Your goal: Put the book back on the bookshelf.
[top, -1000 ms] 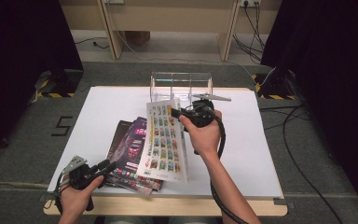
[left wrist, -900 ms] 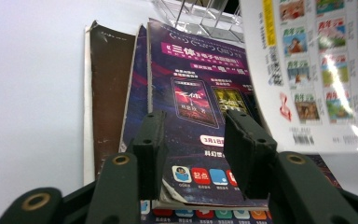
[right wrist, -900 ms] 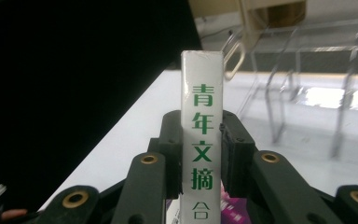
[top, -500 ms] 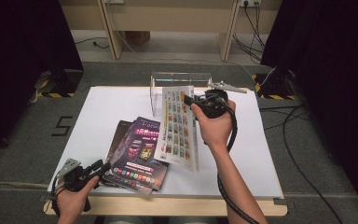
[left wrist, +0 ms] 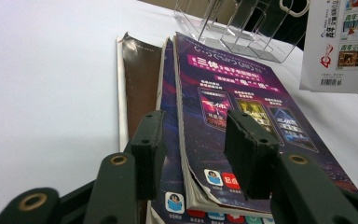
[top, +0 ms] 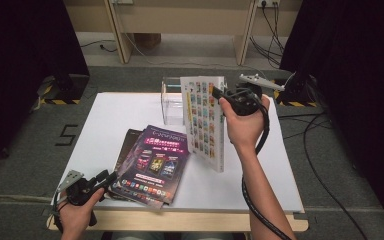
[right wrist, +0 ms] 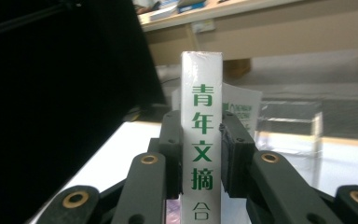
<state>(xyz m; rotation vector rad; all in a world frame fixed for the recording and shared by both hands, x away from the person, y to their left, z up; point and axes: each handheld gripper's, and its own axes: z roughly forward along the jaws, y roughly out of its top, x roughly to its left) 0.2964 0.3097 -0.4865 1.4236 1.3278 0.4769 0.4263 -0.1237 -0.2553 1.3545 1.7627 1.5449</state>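
The right gripper [top: 219, 95] is clenching a white book [top: 205, 120] by its spine; in the right gripper view both pads [right wrist: 231, 154] are pressing on the spine [right wrist: 201, 140], which is standing upright between them. The book is hanging clear of the table [top: 260, 185], its lower edge below the fingers and its cover facing the clear plastic rack [top: 172, 102] just beyond them. As a judgement, the job of filing the reading matter into the rack is barely begun: one book is lifted and nearing the rack but not yet slotted, and the rack's dividers [left wrist: 242, 28] look to be holding nothing.

The left gripper [top: 102, 179] is standing released, its fingers [left wrist: 249, 154] straddling the near corner of the purple magazine [left wrist: 242, 121] without squeezing it; the jaws are sitting apart at either side of the edge.

Counting: one book in the air, one rack, and a fanned pile beside the left fingers showing the purple magazine on top, another under it and a brown one [left wrist: 137, 79] at the bottom — three, as far as the edges are telling.
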